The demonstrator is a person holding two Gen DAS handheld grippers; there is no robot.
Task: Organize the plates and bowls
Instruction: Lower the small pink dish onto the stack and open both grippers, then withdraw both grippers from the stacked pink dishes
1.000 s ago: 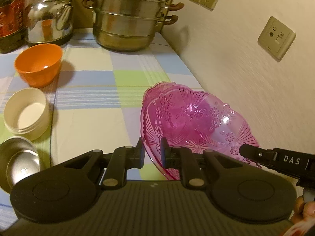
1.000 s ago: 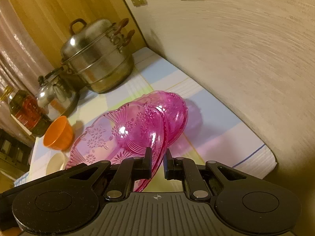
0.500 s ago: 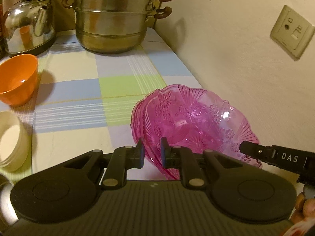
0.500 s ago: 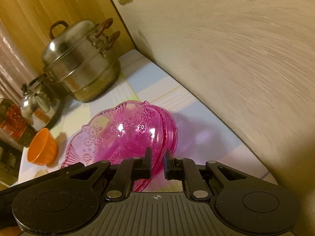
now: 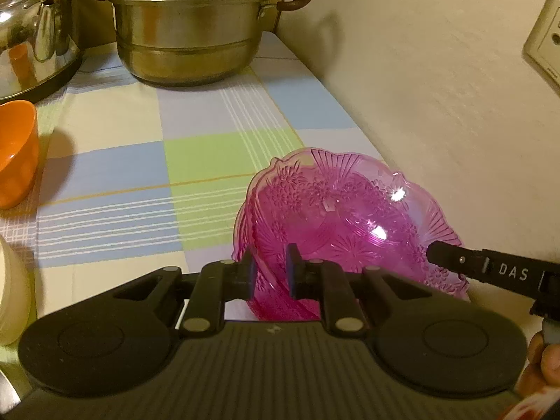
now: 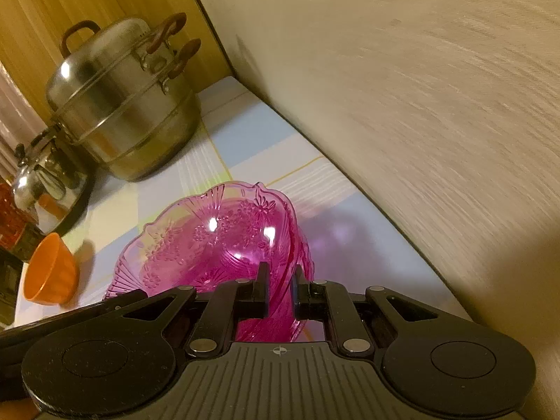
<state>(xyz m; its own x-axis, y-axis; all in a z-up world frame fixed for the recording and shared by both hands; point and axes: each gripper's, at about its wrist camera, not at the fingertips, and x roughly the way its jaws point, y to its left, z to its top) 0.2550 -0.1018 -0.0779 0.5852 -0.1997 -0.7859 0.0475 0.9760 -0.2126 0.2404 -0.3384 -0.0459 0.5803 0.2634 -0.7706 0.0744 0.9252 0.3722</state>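
A pink translucent plate (image 5: 350, 217) with a moulded flower pattern lies nested in a second pink plate, whose edge (image 5: 241, 245) shows beneath it, on the checked cloth by the wall. My left gripper (image 5: 268, 273) is shut on the near rim of the top plate. My right gripper (image 6: 278, 288) is shut on the same plate's (image 6: 217, 245) opposite rim; one of its fingers (image 5: 455, 260) shows in the left wrist view. An orange bowl (image 5: 15, 154) stands at the left and also shows in the right wrist view (image 6: 50, 273).
A large steel steamer pot (image 5: 189, 31) and a steel kettle (image 5: 35, 28) stand at the back. A cream bowl (image 5: 12, 297) sits at the left edge. The wall (image 5: 437, 87) with a socket (image 5: 544, 42) runs close along the right of the plates.
Both grippers carried the top pink plate forward and down, from a tilted hold behind the other pink plate to nested in it. The view has closed in on the steamer pot.
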